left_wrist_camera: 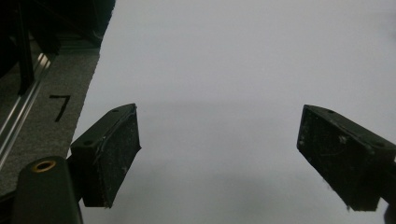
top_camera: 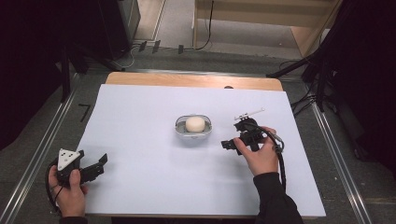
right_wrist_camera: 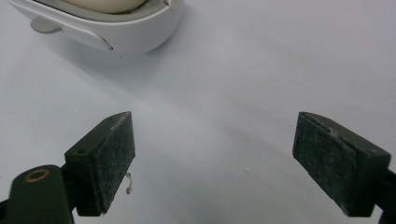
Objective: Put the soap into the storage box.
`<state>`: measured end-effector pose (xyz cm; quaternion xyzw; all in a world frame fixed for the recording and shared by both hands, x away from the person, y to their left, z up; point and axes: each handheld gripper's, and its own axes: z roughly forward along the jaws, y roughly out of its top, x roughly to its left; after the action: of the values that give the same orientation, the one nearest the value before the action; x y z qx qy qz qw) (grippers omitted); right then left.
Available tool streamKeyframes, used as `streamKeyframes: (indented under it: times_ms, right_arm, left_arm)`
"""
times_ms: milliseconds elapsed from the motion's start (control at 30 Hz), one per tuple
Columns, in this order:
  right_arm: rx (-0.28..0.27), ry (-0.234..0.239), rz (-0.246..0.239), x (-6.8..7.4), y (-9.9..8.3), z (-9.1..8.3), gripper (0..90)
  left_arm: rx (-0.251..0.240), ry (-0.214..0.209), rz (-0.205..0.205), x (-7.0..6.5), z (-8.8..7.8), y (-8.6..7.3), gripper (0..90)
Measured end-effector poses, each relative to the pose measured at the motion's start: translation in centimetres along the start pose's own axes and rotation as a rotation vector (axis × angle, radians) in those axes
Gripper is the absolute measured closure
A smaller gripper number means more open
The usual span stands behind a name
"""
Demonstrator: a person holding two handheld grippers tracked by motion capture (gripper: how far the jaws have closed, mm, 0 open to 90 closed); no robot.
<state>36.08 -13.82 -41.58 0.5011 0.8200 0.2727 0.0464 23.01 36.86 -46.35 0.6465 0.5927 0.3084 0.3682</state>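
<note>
- Black jaws of the right hand-held gripper stand spread wide with nothing between them, only the white desk sheet beneath.
- Just beyond them, at the upper left of the right gripper view, sits the rim of the small white bowl with a pale round ball inside; the jaws are near it but not touching.
- Seen from above, the right hand-held gripper lies right of centre, its hand wrapped over the body and jaws pointing left toward the bowl and ball at mid-frame.
- My judgement: the reach is under way, nothing is gripped, so the whole pick is left.
- At lower left, the left hand-held gripper rests, jaws apart and empty, well away from the bowl.
</note>
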Motion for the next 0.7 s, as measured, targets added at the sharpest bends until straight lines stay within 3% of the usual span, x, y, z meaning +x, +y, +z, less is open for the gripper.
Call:
streamKeyframes:
  times_ms: [700]
  right_arm:
    - [-0.052, -0.028, 0.075, -3.9, -5.2, -1.9, 13.4]
  left_arm:
    - [0.000, 0.001, 0.001, 0.0, 0.0, 0.0, 14.3]
